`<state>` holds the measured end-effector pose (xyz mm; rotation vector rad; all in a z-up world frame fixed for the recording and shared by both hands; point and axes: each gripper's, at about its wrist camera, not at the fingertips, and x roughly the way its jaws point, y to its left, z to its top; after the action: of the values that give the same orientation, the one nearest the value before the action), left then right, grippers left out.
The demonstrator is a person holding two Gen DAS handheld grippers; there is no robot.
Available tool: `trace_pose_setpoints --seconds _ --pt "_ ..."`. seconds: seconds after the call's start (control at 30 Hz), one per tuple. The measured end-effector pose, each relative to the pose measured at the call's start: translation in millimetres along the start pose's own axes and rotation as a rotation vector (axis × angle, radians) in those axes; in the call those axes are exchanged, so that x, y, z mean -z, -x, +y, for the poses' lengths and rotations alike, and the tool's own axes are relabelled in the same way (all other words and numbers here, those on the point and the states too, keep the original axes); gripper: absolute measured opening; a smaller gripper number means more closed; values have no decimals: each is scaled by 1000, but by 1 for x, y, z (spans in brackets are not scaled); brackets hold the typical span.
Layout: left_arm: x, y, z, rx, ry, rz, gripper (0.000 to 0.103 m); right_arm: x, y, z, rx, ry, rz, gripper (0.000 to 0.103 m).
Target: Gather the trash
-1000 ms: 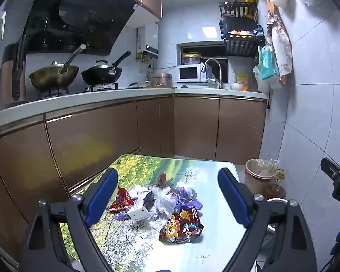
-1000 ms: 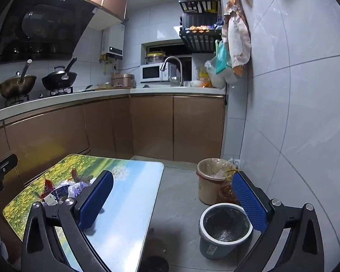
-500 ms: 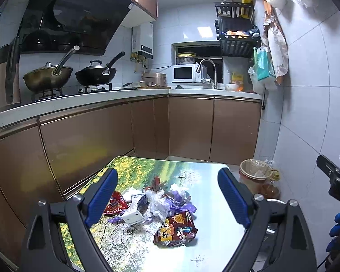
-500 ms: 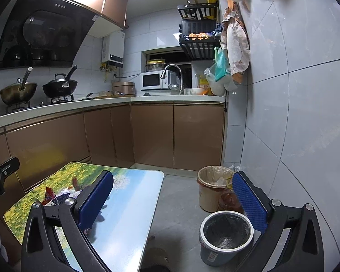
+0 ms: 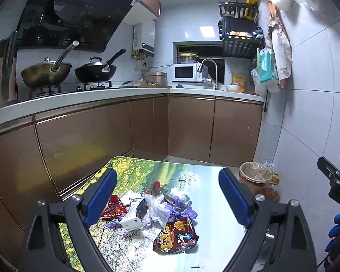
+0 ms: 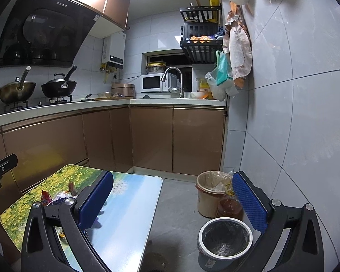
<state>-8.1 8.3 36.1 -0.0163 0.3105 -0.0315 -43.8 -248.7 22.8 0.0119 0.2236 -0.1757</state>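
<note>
A pile of trash lies on the low table (image 5: 206, 181) with the landscape print: a red snack bag (image 5: 175, 235), a white carton (image 5: 133, 217), a crumpled white plastic bag (image 5: 157, 208), purple wrappers (image 5: 181, 206) and a red wrapper (image 5: 112, 207). My left gripper (image 5: 166, 195) is open and empty, raised above and behind the pile. My right gripper (image 6: 172, 195) is open and empty, over the table's right edge and the floor. A blue bin (image 6: 224, 240) with a black liner stands on the floor below its right finger. Part of the pile shows in the right wrist view (image 6: 56, 197).
A beige bin (image 6: 212, 192) with a liner and an amber jar (image 6: 230, 207) stand by the tiled wall. Brown cabinets (image 6: 151, 140) and a counter with stove, woks, microwave and sink run behind. The right gripper's edge shows in the left wrist view (image 5: 335, 181).
Both grippers have risen and tilted up a little, so the table and bins sit lower in view. Both stay open and empty. The trash has not moved.
</note>
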Motion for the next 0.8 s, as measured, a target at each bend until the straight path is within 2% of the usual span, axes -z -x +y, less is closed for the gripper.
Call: trace_pose_setpoints --seconds 0.43,0.6,0.8 --pt "14 -40 36 5 31 53 91 -1 -32 26 -60 39 65 103" --pt "29 -61 64 -14 54 110 91 12 -56 39 -174 52 146 103" --pt "62 -94 104 -12 106 223 90 45 -97 76 -388 72 325 100"
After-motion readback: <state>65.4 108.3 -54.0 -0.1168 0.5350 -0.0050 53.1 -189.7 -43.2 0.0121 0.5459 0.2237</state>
